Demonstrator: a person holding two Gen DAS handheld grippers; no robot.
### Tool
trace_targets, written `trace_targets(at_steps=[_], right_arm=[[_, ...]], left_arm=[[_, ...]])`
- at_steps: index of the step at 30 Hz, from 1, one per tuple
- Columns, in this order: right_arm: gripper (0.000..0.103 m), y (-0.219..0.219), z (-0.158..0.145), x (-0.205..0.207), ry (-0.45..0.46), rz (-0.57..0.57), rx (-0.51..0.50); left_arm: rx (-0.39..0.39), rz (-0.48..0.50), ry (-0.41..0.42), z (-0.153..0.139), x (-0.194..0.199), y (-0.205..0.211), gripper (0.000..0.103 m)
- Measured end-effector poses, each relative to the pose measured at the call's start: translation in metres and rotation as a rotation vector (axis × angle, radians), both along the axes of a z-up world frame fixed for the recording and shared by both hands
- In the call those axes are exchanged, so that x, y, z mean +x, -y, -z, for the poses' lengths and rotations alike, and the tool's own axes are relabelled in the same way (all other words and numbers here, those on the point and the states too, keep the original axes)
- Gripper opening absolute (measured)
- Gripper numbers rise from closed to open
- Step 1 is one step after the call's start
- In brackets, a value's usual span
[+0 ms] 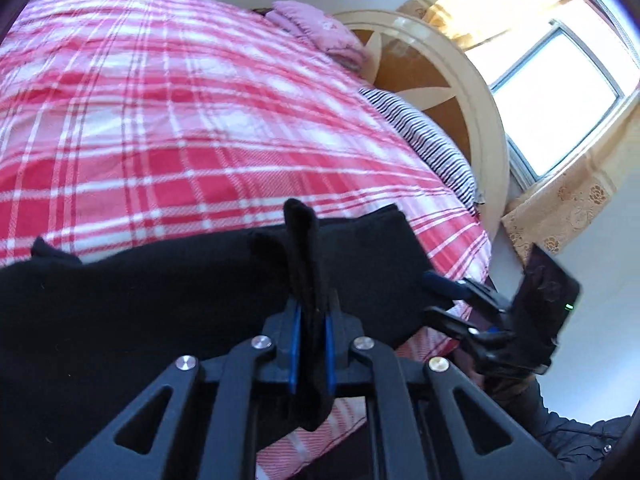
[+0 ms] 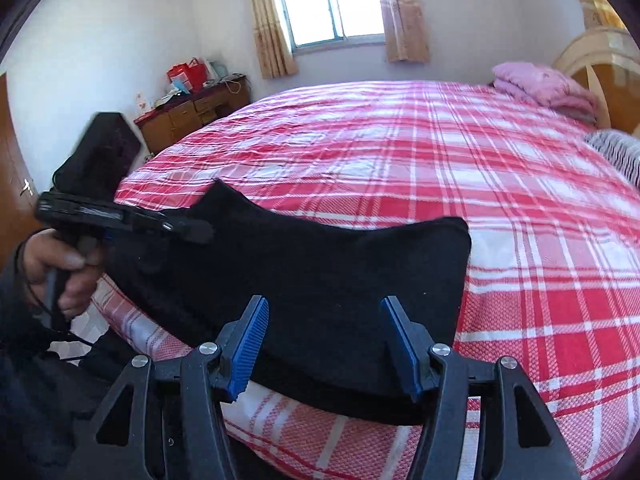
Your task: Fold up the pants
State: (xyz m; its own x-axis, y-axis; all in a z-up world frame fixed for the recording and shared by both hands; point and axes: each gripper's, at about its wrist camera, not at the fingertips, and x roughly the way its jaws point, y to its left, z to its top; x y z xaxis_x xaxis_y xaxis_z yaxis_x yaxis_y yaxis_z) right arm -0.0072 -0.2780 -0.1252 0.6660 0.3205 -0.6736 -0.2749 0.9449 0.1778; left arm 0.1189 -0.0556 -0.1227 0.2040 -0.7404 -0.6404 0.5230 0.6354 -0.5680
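Black pants (image 1: 160, 300) lie folded along the near edge of a bed with a red plaid sheet (image 1: 180, 120). My left gripper (image 1: 313, 312) is shut on a pinch of the black fabric, and a fold of it sticks up past the blue pads. In the right wrist view the pants (image 2: 320, 264) spread across the bed edge, and my right gripper (image 2: 326, 344) stands open just above their near hem, its pads not pressing on the cloth. The left gripper (image 2: 196, 232) grips the pants' left end. The right gripper (image 1: 434, 296) shows at the pants' right end.
A person's hand (image 2: 68, 268) holds the left gripper's handle. At the head of the bed lie a pink folded quilt (image 2: 548, 84) and a striped pillow (image 1: 432, 140), backed by a cream headboard (image 1: 484, 120). A wooden cabinet (image 2: 192, 108) stands by the far wall under a window (image 2: 332, 4).
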Motion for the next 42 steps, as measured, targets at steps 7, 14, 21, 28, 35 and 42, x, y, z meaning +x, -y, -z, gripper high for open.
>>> trace_targets(at_steps=[7,14,21,28,35,42], right_arm=[[0.060,0.005,0.024,0.010,-0.106,0.015,-0.006],[0.062,0.004,0.020,0.006,-0.080,0.012,-0.019],[0.062,-0.014,0.002,-0.001,-0.001,-0.023,-0.065],[0.063,-0.075,0.003,0.003,0.026,-0.223,-0.130],[0.063,-0.140,0.017,0.016,-0.006,-0.403,-0.143],[0.065,-0.160,0.051,0.030,-0.139,-0.416,-0.172]], left_arm=[[0.129,-0.058,-0.065,0.055,0.018,0.000,0.015],[0.172,-0.034,0.019,0.041,0.005,-0.012,0.028],[0.369,-0.217,0.267,0.006,-0.012,-0.102,0.068],[0.645,-0.489,0.388,-0.008,-0.015,-0.222,0.068],[0.585,-0.612,0.276,0.020,-0.011,-0.284,0.068],[0.439,-0.598,0.205,0.044,-0.006,-0.286,0.075]])
